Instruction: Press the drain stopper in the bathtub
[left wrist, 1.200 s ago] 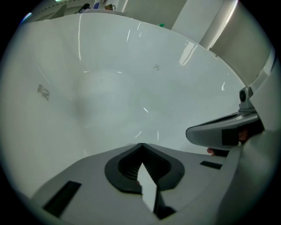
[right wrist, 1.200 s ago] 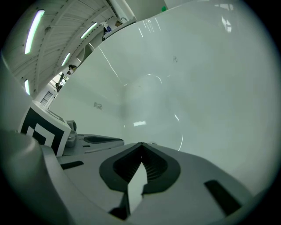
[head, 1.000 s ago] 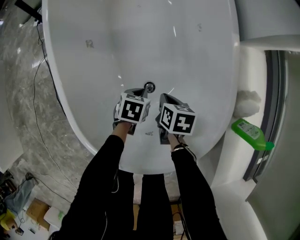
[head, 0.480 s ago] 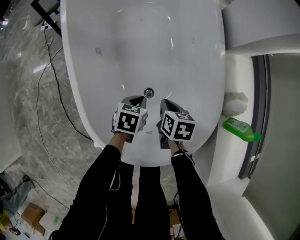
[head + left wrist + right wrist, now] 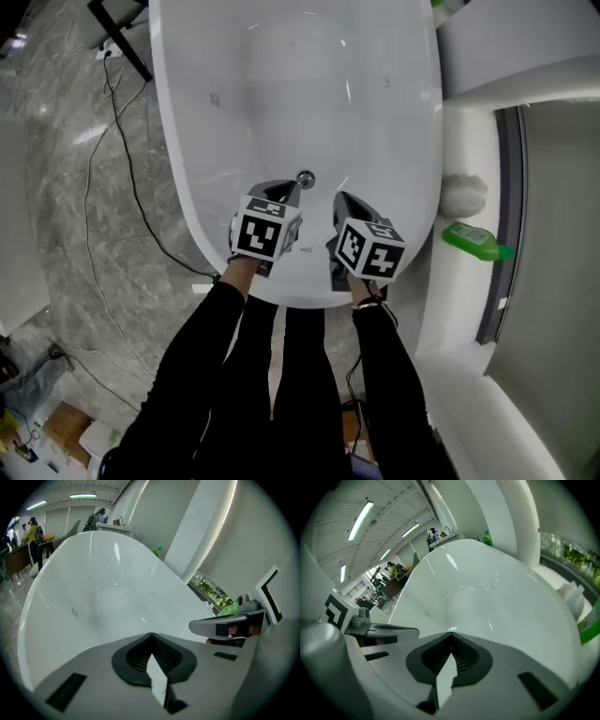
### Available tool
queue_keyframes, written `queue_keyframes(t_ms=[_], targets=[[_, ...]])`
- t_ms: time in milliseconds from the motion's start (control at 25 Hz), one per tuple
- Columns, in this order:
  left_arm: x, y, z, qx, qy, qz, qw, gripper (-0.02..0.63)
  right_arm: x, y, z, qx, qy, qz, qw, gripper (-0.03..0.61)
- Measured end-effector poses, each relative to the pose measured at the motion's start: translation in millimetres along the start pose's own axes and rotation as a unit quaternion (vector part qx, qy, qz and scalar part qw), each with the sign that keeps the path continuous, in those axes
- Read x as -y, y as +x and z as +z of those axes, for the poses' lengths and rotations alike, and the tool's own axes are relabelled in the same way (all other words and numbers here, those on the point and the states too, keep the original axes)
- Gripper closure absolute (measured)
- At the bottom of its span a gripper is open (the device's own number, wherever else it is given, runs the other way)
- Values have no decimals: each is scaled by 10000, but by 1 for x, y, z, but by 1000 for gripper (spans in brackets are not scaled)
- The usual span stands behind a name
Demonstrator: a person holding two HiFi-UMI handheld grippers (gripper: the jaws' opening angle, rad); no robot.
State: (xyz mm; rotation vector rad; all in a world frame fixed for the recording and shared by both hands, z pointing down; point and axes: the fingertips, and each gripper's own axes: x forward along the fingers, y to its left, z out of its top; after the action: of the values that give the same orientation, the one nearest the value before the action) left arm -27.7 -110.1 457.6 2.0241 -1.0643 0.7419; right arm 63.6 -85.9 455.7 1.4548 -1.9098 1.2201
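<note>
A white oval bathtub [image 5: 394, 122] fills the head view, and the round chrome drain stopper [image 5: 305, 178] sits on its floor near the close end. My left gripper [image 5: 281, 189] hangs over the tub, shut and empty, with its tip just left of and short of the stopper. My right gripper [image 5: 340, 198] is beside it, also shut and empty, a little right of the stopper. In the left gripper view the jaws [image 5: 151, 633] meet at a point and hide the stopper. The right gripper view shows the same: its jaws [image 5: 451, 633] are closed over the tub floor.
A green bottle [image 5: 476, 240] lies on the white ledge [image 5: 459, 281] right of the tub, beside a white wad [image 5: 462, 195]. A black cable [image 5: 122, 159] runs over the marble floor on the left. People stand far off beyond the tub [image 5: 33, 527].
The head view has pulled back, so more of the tub and floor shows. Both grippers sit slightly farther back from the stopper and have stayed shut.
</note>
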Motion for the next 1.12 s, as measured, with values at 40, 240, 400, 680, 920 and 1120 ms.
queue_keyframes(t_ms=[40, 240, 400, 680, 920, 1120], targets=[[2, -7, 2, 60, 11, -13, 10000, 606, -3, -6, 1, 53, 3, 14, 10000, 581], [12, -39, 9, 272, 68, -69, 9996, 606, -17, -32, 7, 247, 46, 85, 9996, 581], [21, -60, 13, 402, 25, -162, 9991, 606, -32, -50, 13, 391, -40, 212, 9990, 581], [32, -95, 26, 681, 108, -231, 9974, 606, -50, -82, 30, 636, -303, 438, 9966, 581], [36, -124, 32, 893, 202, -239, 9955, 606, -59, -106, 33, 767, -376, 575, 9947, 580], [38, -140, 35, 975, 268, -219, 9946, 606, -63, -120, 33, 861, -289, 621, 9939, 580]])
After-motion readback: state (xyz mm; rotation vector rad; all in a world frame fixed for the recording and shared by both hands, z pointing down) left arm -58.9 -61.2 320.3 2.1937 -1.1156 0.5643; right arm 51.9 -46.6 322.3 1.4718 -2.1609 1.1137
